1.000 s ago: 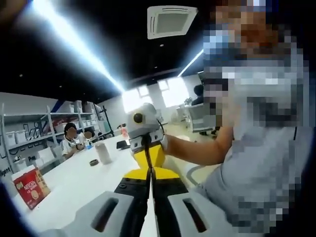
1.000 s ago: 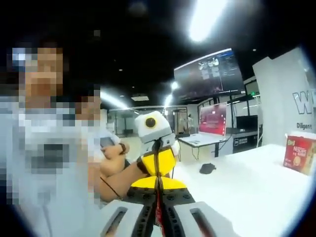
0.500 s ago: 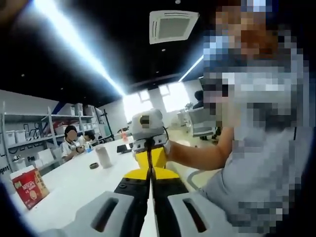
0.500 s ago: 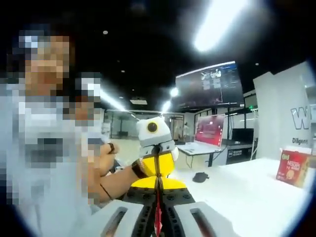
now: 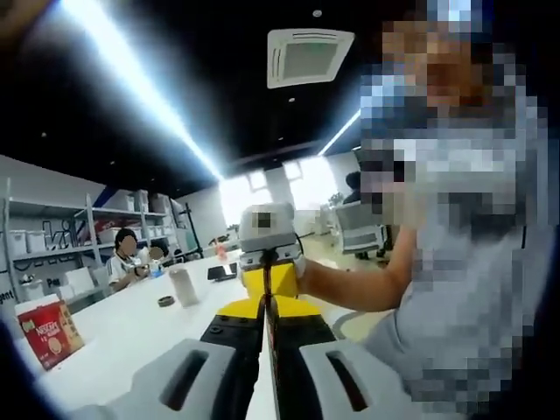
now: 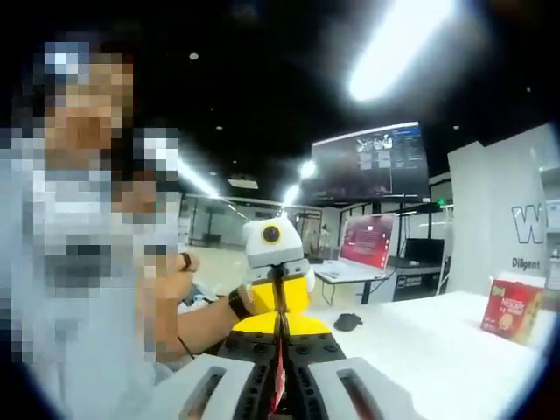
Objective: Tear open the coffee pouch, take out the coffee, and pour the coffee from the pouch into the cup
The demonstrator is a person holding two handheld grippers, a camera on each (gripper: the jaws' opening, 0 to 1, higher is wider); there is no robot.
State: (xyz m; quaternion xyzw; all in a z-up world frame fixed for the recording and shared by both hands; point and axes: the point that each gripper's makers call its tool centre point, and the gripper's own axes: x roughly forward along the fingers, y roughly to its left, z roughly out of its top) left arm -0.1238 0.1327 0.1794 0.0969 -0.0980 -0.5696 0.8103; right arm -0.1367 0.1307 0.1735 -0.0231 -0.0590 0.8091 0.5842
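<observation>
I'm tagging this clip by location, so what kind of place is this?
Probably an open-plan office or lab: a long white table, metal storage shelves with bins, and a large wall-mounted dark screen.

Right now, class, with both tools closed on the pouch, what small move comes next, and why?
Probably twist the right tool away from the left tool to start the tear: they meet tip to tip, both shut on the edge-on pouch.
</observation>
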